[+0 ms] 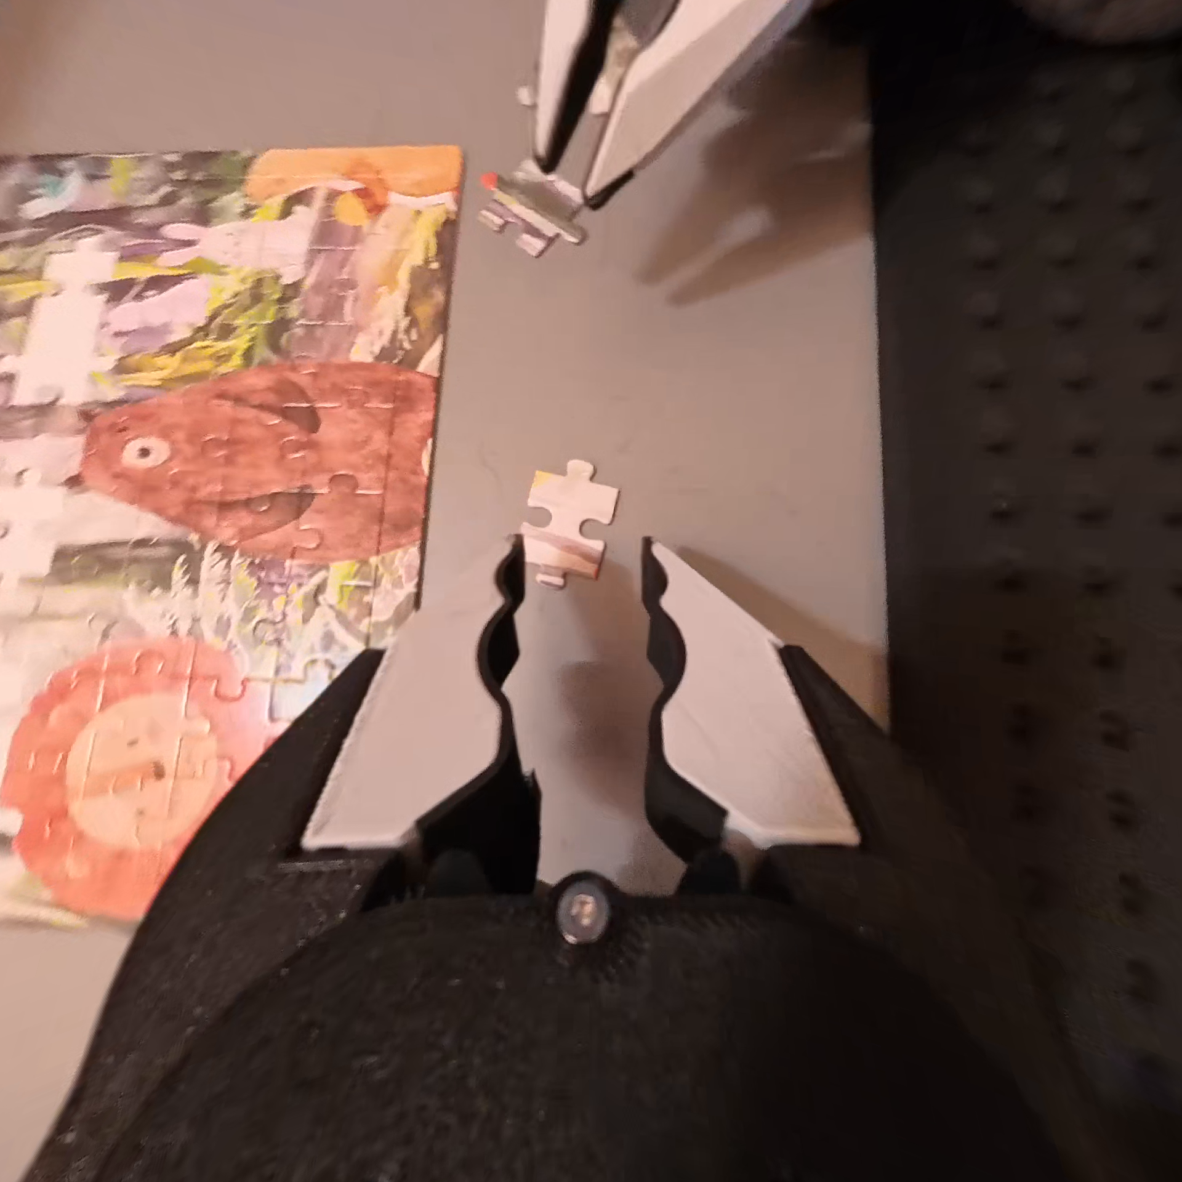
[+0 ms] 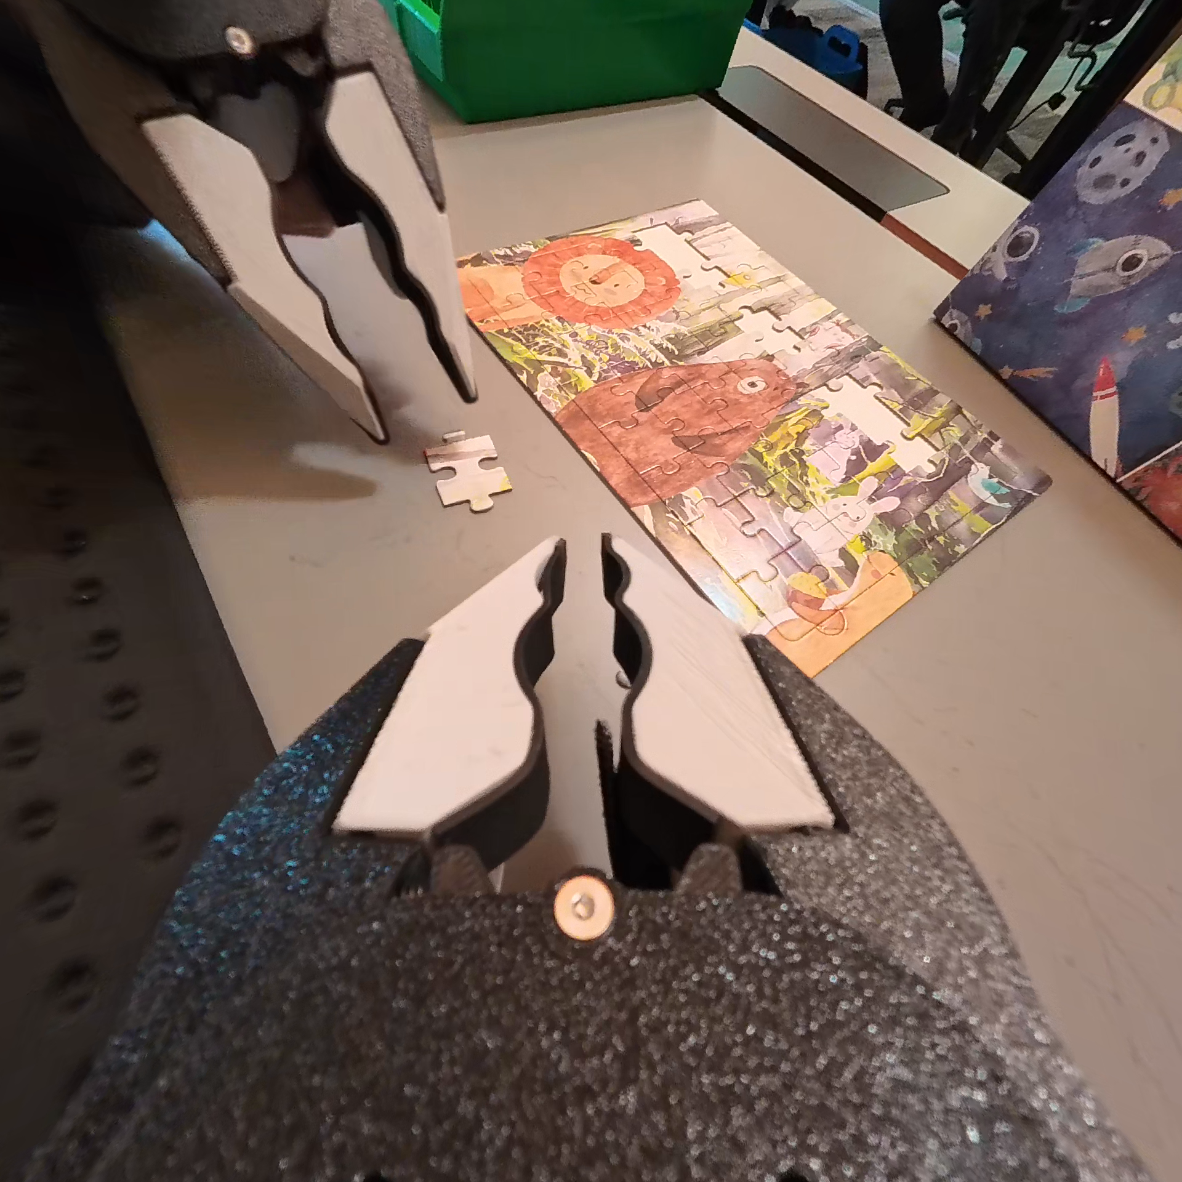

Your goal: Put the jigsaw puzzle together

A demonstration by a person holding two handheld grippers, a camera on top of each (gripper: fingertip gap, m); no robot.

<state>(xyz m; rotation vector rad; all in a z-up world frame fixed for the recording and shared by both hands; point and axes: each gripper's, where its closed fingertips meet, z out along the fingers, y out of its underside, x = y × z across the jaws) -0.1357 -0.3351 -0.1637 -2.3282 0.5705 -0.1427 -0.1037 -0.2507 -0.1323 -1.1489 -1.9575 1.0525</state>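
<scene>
The part-built animal jigsaw (image 1: 224,448) lies flat on the grey table (image 1: 703,384), with several white gaps in it; it also shows in the right wrist view (image 2: 735,416). A loose pale piece (image 1: 569,521) lies just right of the jigsaw, at the tips of my open, empty left gripper (image 1: 580,542). The same piece (image 2: 470,473) lies below the left gripper (image 2: 425,416) in the right wrist view. My right gripper (image 2: 583,542) has a narrow gap between its tips. Its tips (image 1: 572,179) rest by a second grey piece (image 1: 534,211), which is mostly hidden in the right wrist view.
A black dimpled mat (image 1: 1023,575) runs along the table's side (image 2: 96,639). A green box (image 2: 575,57) stands at the far end. A dark blue box with a space picture (image 2: 1087,288) stands beyond the jigsaw. The tips of one gripper are about 10 cm away from the tips of the other. The left tips stand about 12 cm off the part-built animal jigsaw (image 1: 224,448). Look for it in the right wrist view (image 2: 715,406) too.
</scene>
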